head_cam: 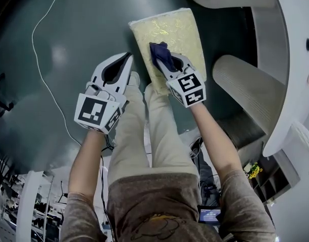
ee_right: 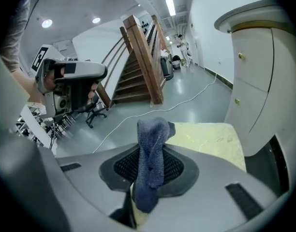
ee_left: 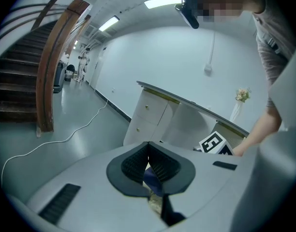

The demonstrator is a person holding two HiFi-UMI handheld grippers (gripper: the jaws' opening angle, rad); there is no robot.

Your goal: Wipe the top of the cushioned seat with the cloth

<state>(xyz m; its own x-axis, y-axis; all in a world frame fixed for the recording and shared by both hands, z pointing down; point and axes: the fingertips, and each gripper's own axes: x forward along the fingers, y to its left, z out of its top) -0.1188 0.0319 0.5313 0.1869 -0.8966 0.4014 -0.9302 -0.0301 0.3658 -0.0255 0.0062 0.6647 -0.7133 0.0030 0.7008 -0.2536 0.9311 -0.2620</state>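
The cushioned seat (head_cam: 169, 34) is a pale yellow rectangular pad low on the floor, ahead of the person's legs. My right gripper (head_cam: 163, 60) is over its near edge, shut on a dark blue cloth (head_cam: 161, 54). In the right gripper view the cloth (ee_right: 151, 161) stands bunched between the jaws of that gripper (ee_right: 150, 146), and the seat (ee_right: 211, 137) lies just beyond. My left gripper (head_cam: 125, 60) hovers over the floor left of the seat. Its jaws meet with nothing in them, as the left gripper view also shows for this gripper (ee_left: 148, 149).
A white cable (head_cam: 43, 69) trails over the dark grey floor at the left. A curved white counter (head_cam: 283, 59) and a beige curved bench (head_cam: 245, 89) stand to the right of the seat. A wooden staircase (ee_right: 138, 64) rises beyond. The person's legs (head_cam: 144, 135) are directly below me.
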